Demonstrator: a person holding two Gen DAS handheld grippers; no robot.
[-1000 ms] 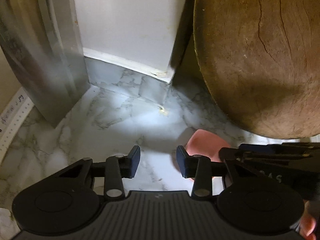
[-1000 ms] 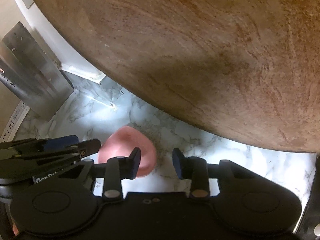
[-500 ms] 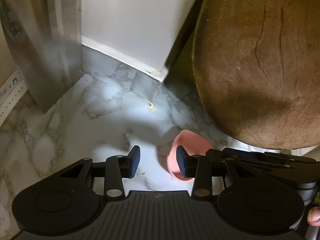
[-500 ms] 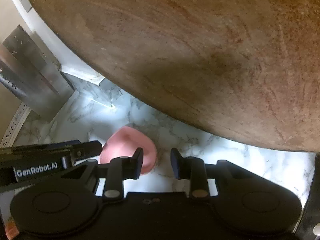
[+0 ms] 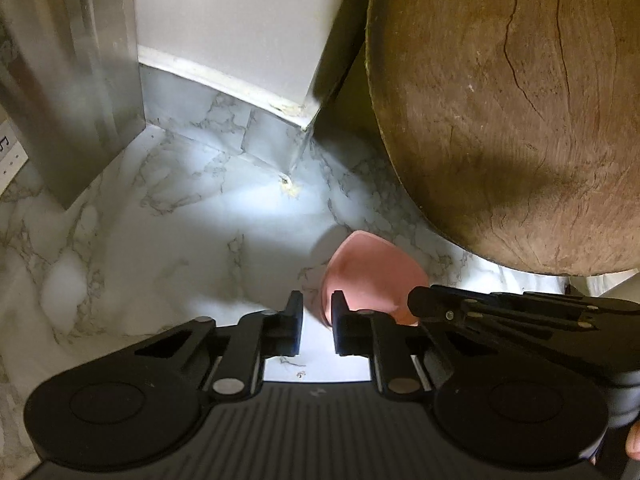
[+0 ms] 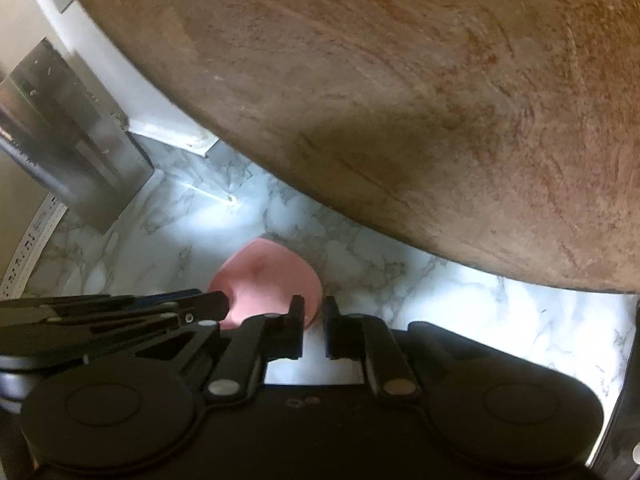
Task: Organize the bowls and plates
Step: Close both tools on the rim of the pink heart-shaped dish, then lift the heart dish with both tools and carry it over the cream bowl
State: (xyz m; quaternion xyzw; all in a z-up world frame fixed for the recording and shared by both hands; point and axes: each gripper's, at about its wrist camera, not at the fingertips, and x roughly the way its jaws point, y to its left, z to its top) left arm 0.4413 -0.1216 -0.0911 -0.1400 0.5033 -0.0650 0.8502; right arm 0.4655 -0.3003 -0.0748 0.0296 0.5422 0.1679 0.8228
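A small pink bowl (image 5: 372, 276) sits on the marble counter (image 5: 160, 248), also in the right wrist view (image 6: 268, 280). My left gripper (image 5: 317, 320) has its jaws narrowed to a small gap at the bowl's left rim; its right finger (image 5: 340, 320) stands against the rim. My right gripper (image 6: 313, 326) has its jaws narrowed too, at the bowl's right rim, with its left finger (image 6: 296, 324) over the rim edge. Whether either clamps the rim is not clear. Each gripper shows in the other's view.
A large round wooden board (image 5: 520, 112) leans upright just behind the bowl, filling the right wrist view (image 6: 380, 100). A steel panel (image 5: 72, 80) and a white wall corner (image 5: 240, 40) stand at the back left. A ruler strip (image 6: 32, 240) lies at the far left.
Both grippers' jaws have narrowed from wide open to a small gap. Both have drawn in to the pink bowl's rim, one on each side.
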